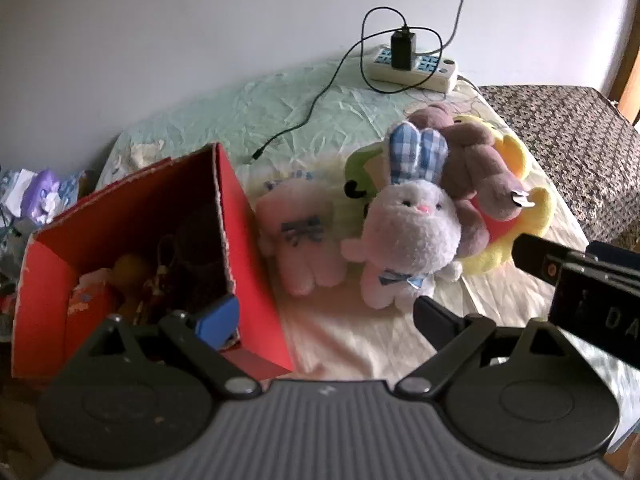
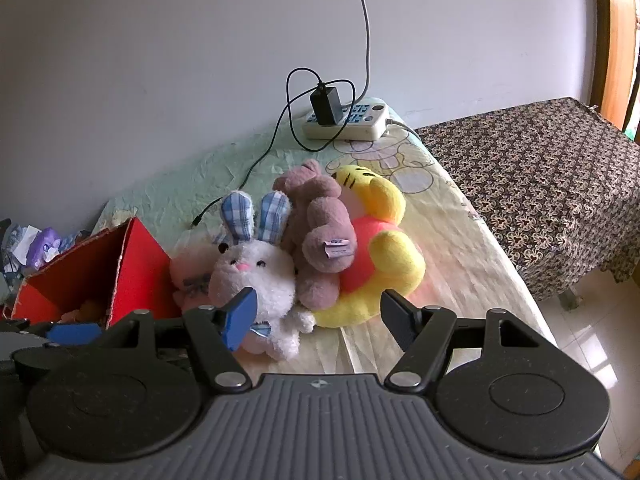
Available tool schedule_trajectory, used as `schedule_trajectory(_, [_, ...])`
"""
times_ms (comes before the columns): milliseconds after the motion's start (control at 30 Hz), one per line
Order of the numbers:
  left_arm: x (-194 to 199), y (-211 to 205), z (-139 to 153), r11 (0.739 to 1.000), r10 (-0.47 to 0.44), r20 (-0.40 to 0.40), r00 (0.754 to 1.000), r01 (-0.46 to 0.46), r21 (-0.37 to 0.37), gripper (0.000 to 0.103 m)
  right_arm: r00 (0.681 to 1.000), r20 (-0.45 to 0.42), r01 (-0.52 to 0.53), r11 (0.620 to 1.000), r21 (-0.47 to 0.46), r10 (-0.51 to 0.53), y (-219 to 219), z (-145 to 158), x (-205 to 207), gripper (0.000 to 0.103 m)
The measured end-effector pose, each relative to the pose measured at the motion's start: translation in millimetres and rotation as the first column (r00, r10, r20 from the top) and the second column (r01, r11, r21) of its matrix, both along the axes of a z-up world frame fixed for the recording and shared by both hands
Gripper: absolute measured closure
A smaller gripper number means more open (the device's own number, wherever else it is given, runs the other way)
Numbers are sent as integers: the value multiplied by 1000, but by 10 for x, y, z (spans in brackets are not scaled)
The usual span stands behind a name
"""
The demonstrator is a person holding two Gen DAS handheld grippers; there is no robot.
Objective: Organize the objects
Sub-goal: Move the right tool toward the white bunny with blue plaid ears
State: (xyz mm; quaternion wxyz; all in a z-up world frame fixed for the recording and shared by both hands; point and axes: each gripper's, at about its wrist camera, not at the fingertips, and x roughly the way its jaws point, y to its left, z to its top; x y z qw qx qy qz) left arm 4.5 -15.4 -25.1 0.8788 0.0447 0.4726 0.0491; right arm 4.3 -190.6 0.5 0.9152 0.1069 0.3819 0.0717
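Observation:
A white plush rabbit [image 1: 408, 240] with blue checked ears lies on the bed, also in the right wrist view [image 2: 256, 280]. A pink plush [image 1: 300, 248] lies to its left, a brown plush [image 2: 320, 236] and a yellow-and-red plush [image 2: 380, 264] to its right. A red cardboard box [image 1: 132, 248] with several toys inside stands at the left. My left gripper [image 1: 324, 320] is open and empty, its blue fingertip over the box's near corner. My right gripper [image 2: 320, 316] is open and empty, just in front of the rabbit and yellow plush.
A white power strip [image 2: 348, 120] with a black charger and cable lies at the back by the wall. A patterned brown cover [image 2: 540, 184] lies to the right. Clutter [image 1: 36, 196] sits left of the box. The bed edge [image 2: 520, 292] drops off at right.

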Motion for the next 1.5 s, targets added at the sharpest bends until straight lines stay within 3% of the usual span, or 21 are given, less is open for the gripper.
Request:
schedule_trajectory(533, [48, -75, -27, 999, 26, -3, 1000, -26, 19, 5, 1000, 13, -26, 999, -26, 27, -87, -36, 34, 32])
schedule_trajectory(1500, [168, -207, -101, 999, -18, -18, 1000, 19, 39, 5, 1000, -22, -11, 1000, -20, 10, -119, -124, 161, 31])
